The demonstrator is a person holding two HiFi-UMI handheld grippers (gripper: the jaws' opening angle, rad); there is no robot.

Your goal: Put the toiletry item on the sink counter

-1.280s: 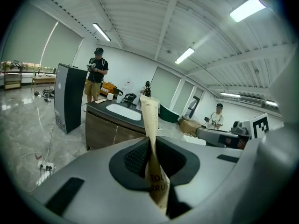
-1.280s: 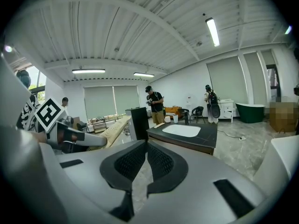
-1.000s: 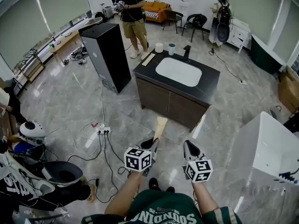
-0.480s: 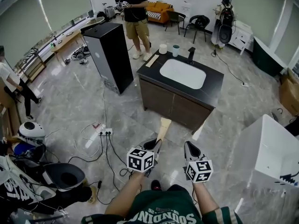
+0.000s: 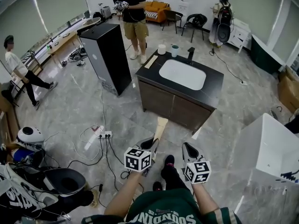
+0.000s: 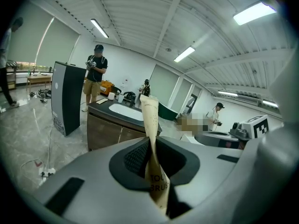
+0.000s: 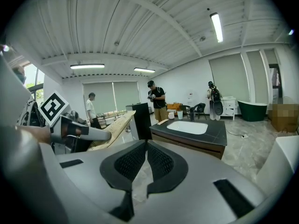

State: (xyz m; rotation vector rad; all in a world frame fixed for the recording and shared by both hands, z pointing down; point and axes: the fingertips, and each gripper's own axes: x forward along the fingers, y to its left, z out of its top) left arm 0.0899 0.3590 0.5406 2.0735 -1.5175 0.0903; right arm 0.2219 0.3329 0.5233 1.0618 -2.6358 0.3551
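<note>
A long beige toothbrush pack (image 5: 160,126) sticks forward out of my left gripper (image 5: 150,146), which is shut on its near end. In the left gripper view the pack (image 6: 150,125) stands up between the pads, pointing toward the dark sink counter (image 6: 103,109). My right gripper (image 5: 189,150) hangs beside it, shut with nothing in it; its pads (image 7: 159,161) meet. The counter (image 5: 212,85), with a white basin (image 5: 182,74), stands about a metre ahead on the floor. On its far edge are two cups (image 5: 161,49), a black faucet (image 5: 190,54) and another flat beige pack (image 5: 150,61).
A tall black cabinet (image 5: 107,55) stands left of the counter. A person (image 5: 131,13) stands behind the counter, another person (image 5: 21,73) walks at far left. Cables and a power strip (image 5: 100,134) lie on the floor. A white tub (image 5: 268,148) is at right.
My foot has stepped forward between the grippers. A person has walked into view at far left. Both grippers keep their hold and place.
</note>
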